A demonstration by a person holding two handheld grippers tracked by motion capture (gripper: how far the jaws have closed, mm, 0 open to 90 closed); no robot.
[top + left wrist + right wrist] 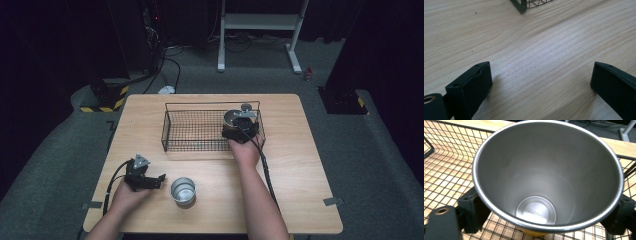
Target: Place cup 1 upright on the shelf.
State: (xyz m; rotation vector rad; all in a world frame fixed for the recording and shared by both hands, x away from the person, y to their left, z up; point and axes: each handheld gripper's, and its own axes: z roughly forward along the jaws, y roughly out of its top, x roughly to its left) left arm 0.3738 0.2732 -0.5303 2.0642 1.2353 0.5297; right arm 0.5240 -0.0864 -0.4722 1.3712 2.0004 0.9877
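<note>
Wooden table carries a wire basket and steel cup.

Faint embossed lettering sits on the inside bottom of the steel cup in the right gripper view, too small and blurred to read. No other text is legible.
</note>
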